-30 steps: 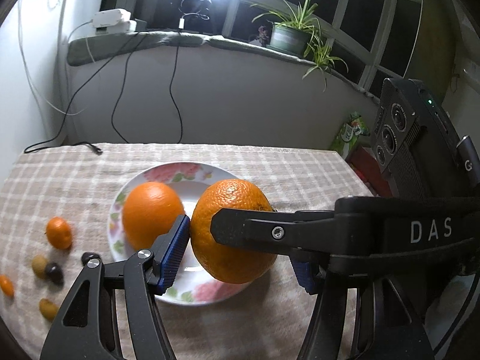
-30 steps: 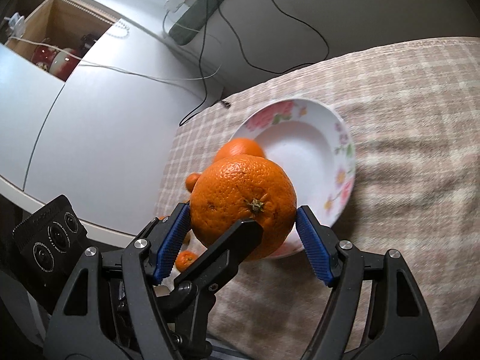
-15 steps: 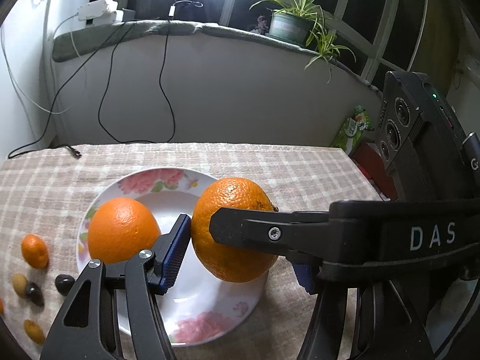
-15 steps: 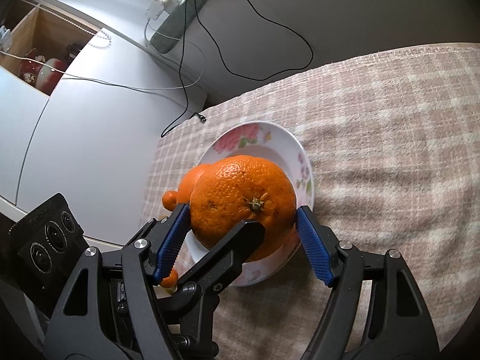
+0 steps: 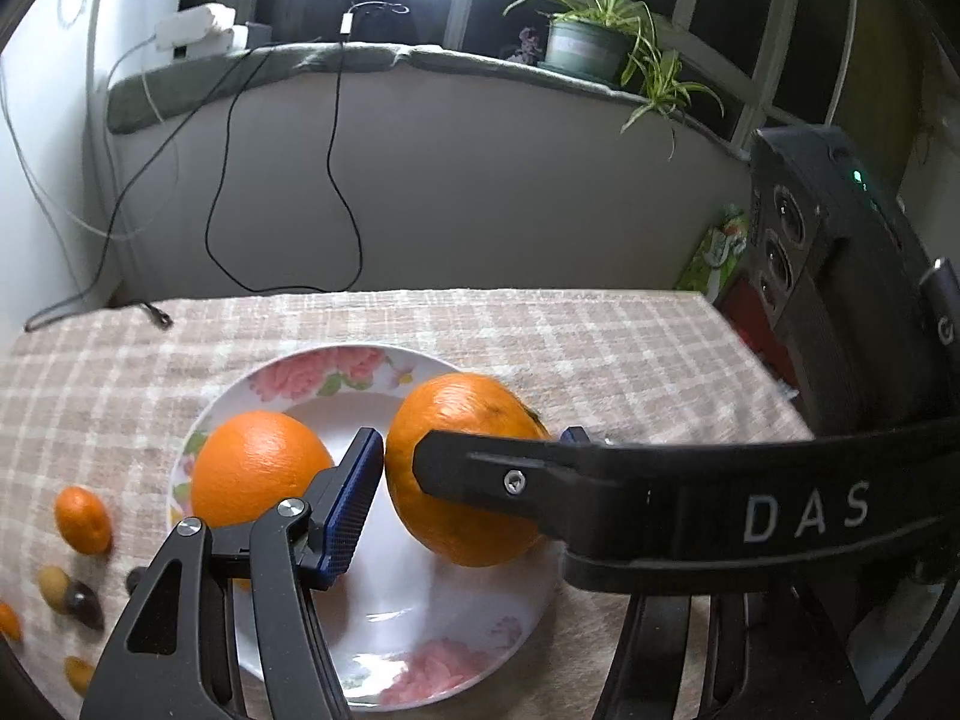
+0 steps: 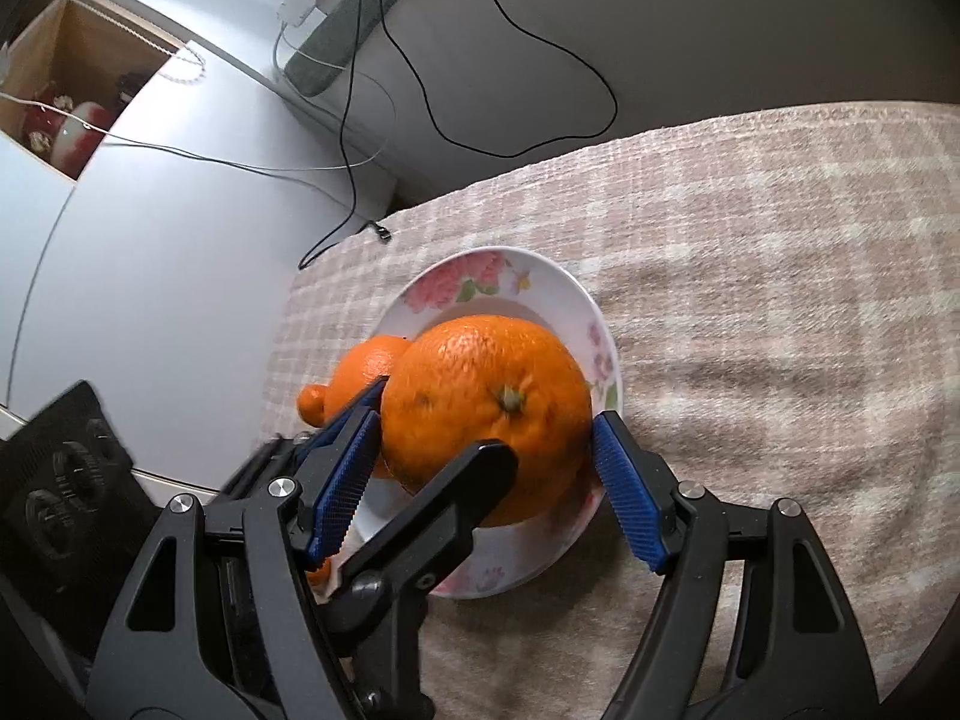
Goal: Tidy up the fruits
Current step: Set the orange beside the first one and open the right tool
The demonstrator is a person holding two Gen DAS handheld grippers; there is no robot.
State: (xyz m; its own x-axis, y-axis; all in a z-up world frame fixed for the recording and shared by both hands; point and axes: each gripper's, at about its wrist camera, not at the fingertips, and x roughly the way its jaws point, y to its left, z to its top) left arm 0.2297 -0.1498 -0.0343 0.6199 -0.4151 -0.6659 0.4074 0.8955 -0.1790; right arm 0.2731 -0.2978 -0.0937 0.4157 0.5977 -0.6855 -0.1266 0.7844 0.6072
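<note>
A large orange (image 5: 462, 516) hangs over the floral plate (image 5: 336, 363), at its right side. Both grippers have it. My left gripper (image 5: 471, 444) is shut on it and its jaws are closing, the blue pads pressing its left and right sides. My right gripper (image 6: 487, 420) is shut on the same orange (image 6: 474, 378) from another side. One of its black fingers (image 5: 600, 480) crosses the left wrist view. A second orange (image 5: 258, 468) lies on the plate's left half. I cannot tell whether the held orange touches the plate.
A small tangerine (image 5: 83, 519) and several small olive-like fruits (image 5: 66, 594) lie on the checked cloth left of the plate. Cables (image 5: 336, 180) hang down the wall behind. A potted plant (image 5: 579, 48) stands on the sill. The table's right edge runs past a green packet (image 5: 714, 252).
Both grippers moved together with the large orange, from over the plate's near rim to over its inside. The grip on the orange looks the same.
</note>
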